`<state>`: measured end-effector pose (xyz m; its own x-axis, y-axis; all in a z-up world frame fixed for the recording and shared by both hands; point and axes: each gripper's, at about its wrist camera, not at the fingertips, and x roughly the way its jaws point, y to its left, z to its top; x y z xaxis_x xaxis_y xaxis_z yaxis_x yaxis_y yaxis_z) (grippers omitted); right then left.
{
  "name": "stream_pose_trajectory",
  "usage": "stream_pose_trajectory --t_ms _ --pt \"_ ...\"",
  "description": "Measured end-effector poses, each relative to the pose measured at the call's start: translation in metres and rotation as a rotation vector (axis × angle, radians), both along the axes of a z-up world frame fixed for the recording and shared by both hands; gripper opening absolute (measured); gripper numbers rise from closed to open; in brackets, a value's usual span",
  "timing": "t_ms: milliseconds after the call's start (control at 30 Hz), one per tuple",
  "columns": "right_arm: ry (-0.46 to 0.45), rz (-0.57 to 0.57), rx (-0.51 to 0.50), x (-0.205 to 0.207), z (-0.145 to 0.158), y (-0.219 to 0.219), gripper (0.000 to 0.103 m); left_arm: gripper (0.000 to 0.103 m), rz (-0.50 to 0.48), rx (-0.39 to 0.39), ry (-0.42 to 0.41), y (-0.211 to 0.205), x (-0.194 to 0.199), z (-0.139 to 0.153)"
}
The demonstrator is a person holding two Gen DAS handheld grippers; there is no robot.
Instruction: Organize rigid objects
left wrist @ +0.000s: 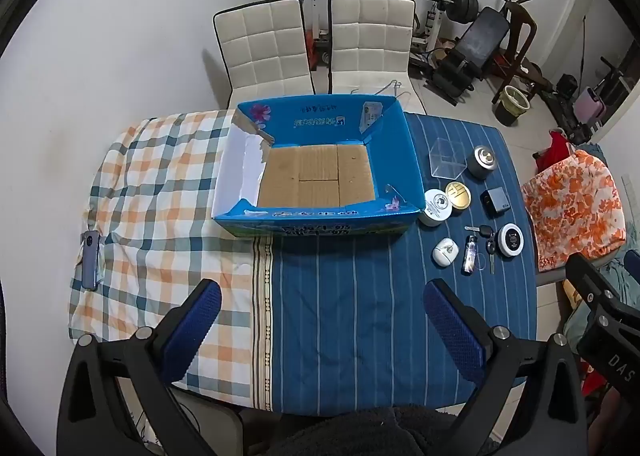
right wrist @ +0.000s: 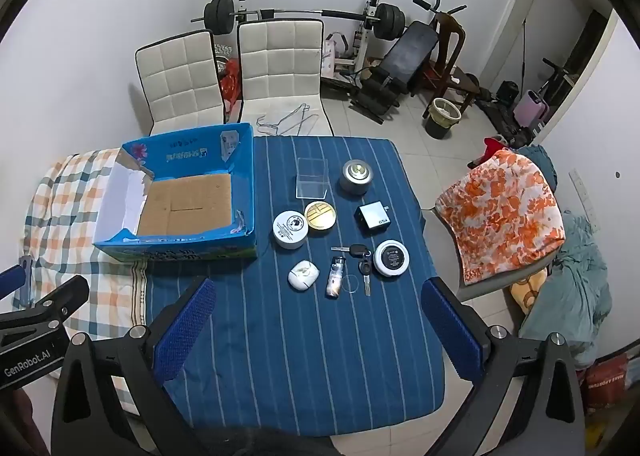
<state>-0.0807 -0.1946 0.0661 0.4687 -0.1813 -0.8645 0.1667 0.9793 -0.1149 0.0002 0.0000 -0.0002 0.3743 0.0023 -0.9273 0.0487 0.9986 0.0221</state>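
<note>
Even, cool indoor light, soft shadows, sharp centre (fisheye bending and dark vignette at the edges).

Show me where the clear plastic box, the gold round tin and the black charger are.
clear plastic box (right wrist: pixel 312 178): right wrist view, on its transparent top face.
gold round tin (right wrist: pixel 319 215): right wrist view, on the middle of its lid.
black charger (right wrist: pixel 373 219): right wrist view, on its top face.

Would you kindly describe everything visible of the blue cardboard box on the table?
The blue cardboard box sits open-topped on the table, straddling the checked cloth and the blue striped cloth. Its printed walls are blue, one inner side is white with a torn edge, and its brown corrugated floor holds nothing. It stands upright, left of the small items; the white round tin lies just beside it.
</note>
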Motion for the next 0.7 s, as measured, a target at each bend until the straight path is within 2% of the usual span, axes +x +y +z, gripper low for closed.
stream_pose_trajectory --t_ms 700 --pt "0.001 -0.005 -0.006 -0.0052 0.0014 -0.0004 0.103 0.103 0.002 -0.002 -0.009 0.0003 -0.0003 0.0006"
